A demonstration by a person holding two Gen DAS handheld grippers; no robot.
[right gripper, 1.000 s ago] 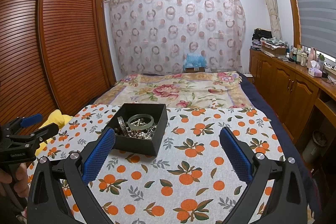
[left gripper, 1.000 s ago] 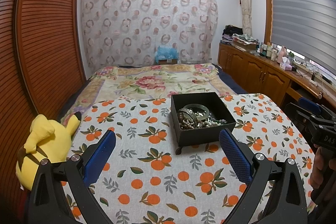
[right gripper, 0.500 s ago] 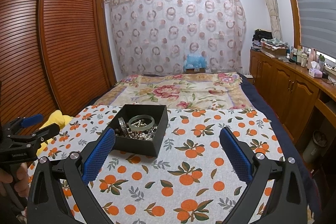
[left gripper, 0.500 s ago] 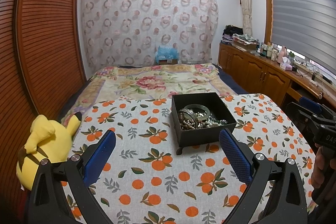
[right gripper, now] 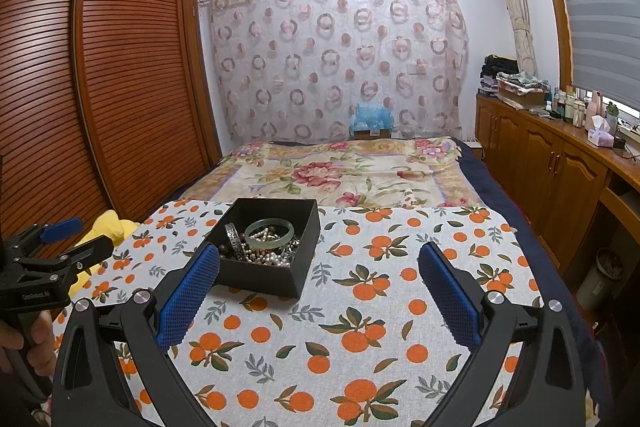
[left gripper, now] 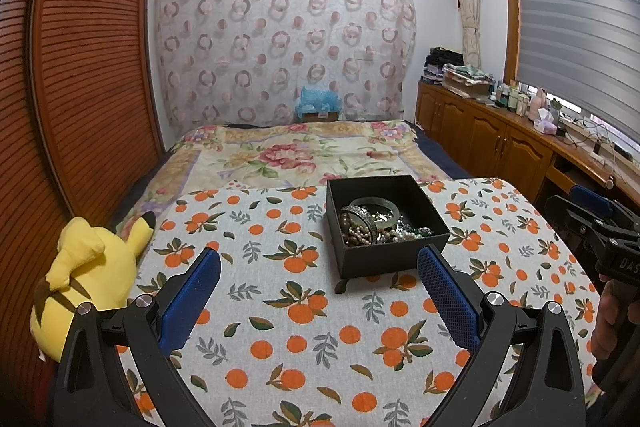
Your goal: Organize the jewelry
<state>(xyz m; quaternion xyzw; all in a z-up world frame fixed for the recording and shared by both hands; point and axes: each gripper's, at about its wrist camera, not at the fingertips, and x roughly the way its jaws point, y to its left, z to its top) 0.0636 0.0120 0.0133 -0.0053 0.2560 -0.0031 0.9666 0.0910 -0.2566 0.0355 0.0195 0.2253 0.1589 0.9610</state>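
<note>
Black jewelry box with jade bangle and beads sits on orange-print tabletop, at 1 o'clock of left gripper, 11 o'clock of right gripper, both jaws spread, empty.

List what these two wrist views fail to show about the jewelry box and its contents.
- Black box, left wrist view: the near wall hides the lowest jewelry; a small foot shows beneath, the other feet hidden.
- Right wrist view: the right gripper's left fingertip covers the box's near-left corner.
- Bead strands: tangled and too small to count or separate.
- Green bangle: what lies under it is hidden.
</note>
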